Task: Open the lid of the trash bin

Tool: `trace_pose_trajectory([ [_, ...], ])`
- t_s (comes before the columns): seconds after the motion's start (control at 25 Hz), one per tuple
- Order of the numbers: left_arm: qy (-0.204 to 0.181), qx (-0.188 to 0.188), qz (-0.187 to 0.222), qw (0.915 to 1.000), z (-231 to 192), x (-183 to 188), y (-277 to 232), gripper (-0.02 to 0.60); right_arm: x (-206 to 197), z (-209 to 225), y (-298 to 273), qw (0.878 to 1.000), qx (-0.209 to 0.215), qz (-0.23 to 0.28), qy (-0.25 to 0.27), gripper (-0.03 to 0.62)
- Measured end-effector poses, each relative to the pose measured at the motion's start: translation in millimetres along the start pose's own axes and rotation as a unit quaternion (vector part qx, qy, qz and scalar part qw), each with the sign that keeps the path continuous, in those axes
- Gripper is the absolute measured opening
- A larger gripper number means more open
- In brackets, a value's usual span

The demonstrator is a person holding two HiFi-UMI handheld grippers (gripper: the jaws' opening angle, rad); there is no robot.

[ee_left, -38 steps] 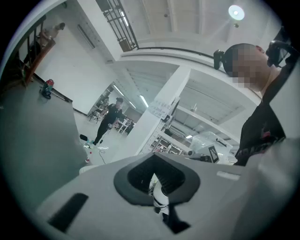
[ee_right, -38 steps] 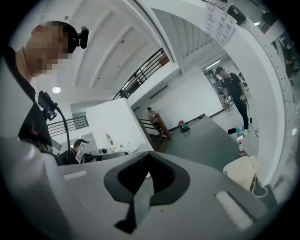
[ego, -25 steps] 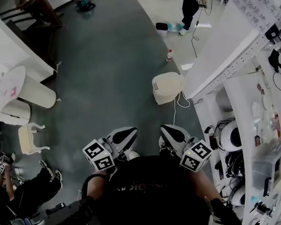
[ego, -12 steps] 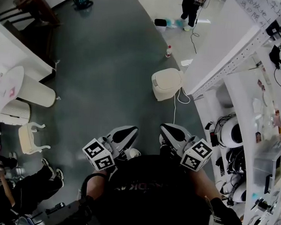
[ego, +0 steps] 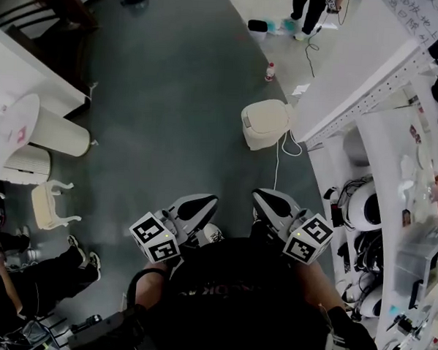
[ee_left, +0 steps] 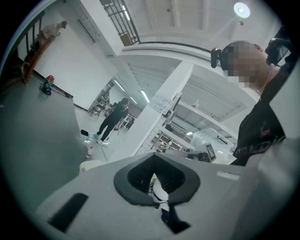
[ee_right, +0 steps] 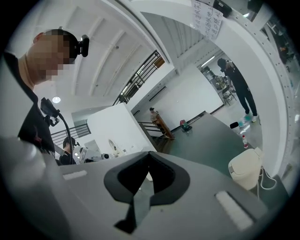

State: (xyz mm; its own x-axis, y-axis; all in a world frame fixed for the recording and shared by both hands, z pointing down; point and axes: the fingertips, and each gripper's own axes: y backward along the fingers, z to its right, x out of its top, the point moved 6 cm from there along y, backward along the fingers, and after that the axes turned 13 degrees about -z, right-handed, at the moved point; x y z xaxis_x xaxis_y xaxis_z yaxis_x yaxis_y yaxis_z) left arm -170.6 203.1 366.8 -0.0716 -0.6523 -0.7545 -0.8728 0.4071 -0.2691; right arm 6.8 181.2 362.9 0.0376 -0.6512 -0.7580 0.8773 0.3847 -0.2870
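Observation:
The trash bin (ego: 265, 124) is a small cream box with its lid down, standing on the dark grey floor against the end of a white partition. It also shows low in the left gripper view as the bin (ee_left: 91, 165) and at the right of the right gripper view as the bin (ee_right: 246, 169). My left gripper (ego: 197, 206) and right gripper (ego: 272, 203) are held close to my chest, side by side, well short of the bin. Both are shut and hold nothing, the left gripper (ee_left: 155, 155) and the right gripper (ee_right: 149, 153) alike.
A white partition and shelving (ego: 355, 83) run along the right, with a white cable (ego: 281, 150) on the floor by the bin. A bottle (ego: 270, 71) stands beyond it. White round bins (ego: 56, 133) and a small chair (ego: 50, 206) are at left; a seated person (ego: 22, 292) is near.
Both grippers keep their place and stay shut. The bin sits slightly higher and further right in the head view as the camera shifts.

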Motion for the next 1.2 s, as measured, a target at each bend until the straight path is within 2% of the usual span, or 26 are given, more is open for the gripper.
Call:
trace_pose_trajectory([
  [0.32,0.018,0.033,0.023,0.9990,-8,14,-14,0.000,28,19,-7,0.999,0.036,-0.014,0.028,0.008],
  [0.56,0.022,0.035,0.029,0.9987,-7,28,-54,-0.001,47,59,13,0.999,0.036,-0.017,0.021,0.008],
  [0.92,0.043,0.055,0.029,0.9972,-7,39,-123,0.000,66,121,45,0.998,0.056,-0.032,0.014,0.008],
  [1.2,0.050,0.088,0.025,0.9946,-19,45,-148,0.000,79,159,64,0.997,0.060,-0.040,0.011,0.008],
])
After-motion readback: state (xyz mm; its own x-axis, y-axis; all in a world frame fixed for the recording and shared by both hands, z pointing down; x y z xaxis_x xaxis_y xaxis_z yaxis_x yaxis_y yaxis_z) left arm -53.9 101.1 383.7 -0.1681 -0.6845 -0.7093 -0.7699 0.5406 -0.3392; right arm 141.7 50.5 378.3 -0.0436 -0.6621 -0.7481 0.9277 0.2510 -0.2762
